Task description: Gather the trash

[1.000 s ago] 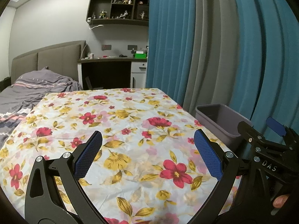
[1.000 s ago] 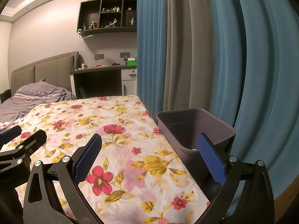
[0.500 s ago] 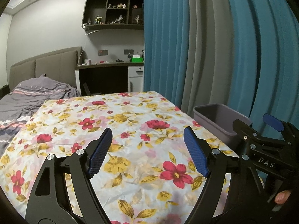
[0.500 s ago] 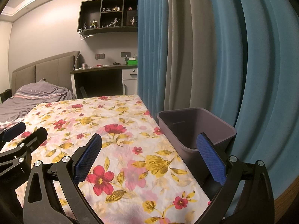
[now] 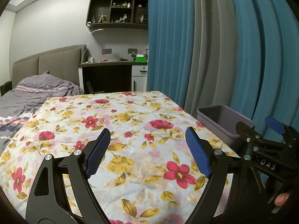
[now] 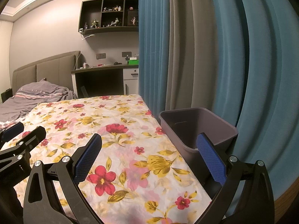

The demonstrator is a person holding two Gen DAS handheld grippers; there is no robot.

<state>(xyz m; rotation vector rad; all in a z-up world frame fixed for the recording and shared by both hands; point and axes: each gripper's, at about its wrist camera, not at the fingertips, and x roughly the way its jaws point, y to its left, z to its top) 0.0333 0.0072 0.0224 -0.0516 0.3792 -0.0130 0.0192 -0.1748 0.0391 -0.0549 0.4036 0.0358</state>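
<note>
Both grippers same build: black angular plastic frames, silver screw heads at the pivots. Left gripper (image 5: 147, 150) and right gripper (image 6: 149, 155) carry blue textured pads (image 5: 98, 152) on each finger. White "DAS" lettering on right gripper's side.

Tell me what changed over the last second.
The left tongs narrowed from their widest, hold nothing, and are now opening slightly. The view shifted a little in between. The right tongs stayed open and empty; the bin and floral cloth did not move.
</note>
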